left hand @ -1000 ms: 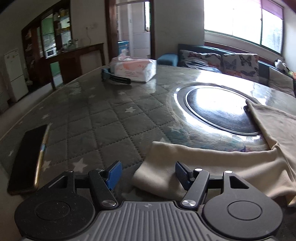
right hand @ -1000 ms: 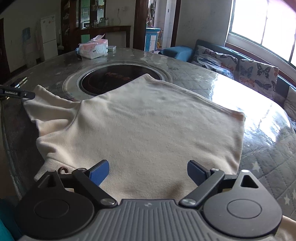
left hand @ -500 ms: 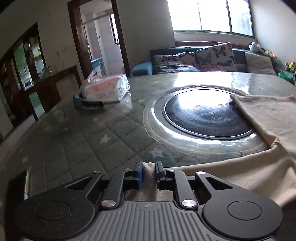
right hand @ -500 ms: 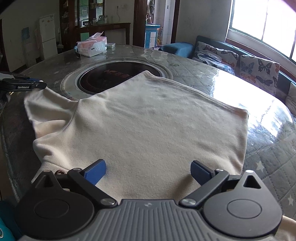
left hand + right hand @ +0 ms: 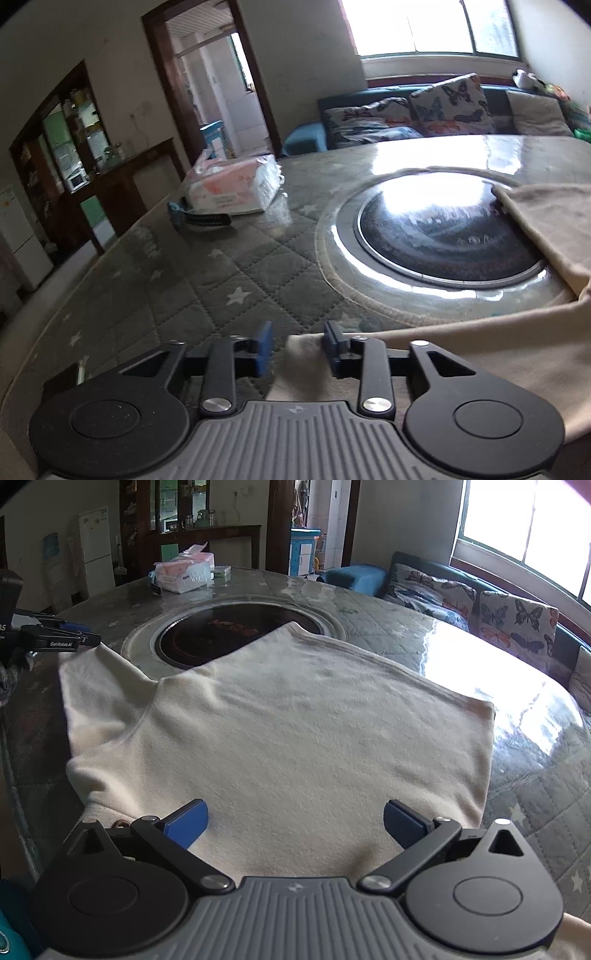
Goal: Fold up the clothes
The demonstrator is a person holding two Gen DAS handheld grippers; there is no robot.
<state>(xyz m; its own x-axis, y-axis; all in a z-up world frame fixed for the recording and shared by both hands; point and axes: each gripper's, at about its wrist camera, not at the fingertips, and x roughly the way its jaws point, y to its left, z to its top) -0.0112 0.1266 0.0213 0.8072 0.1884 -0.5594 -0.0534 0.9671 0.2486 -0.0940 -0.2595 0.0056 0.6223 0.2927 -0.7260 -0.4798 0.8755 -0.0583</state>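
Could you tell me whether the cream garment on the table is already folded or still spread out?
Spread out. The cream garment lies flat in a single layer on the table, one sleeve extended toward the left tool; no fold shows.

Our left tongs [image 5: 297, 349] and right tongs [image 5: 295, 825] share black linkages, silver screws, blue pads and ribbed grey housings.

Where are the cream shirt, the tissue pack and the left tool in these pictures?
cream shirt [image 5: 295, 738]: right wrist view, middle of its body.
tissue pack [image 5: 236, 182]: left wrist view, its front face.
left tool [image 5: 297, 349]: left wrist view, between its fingertips.
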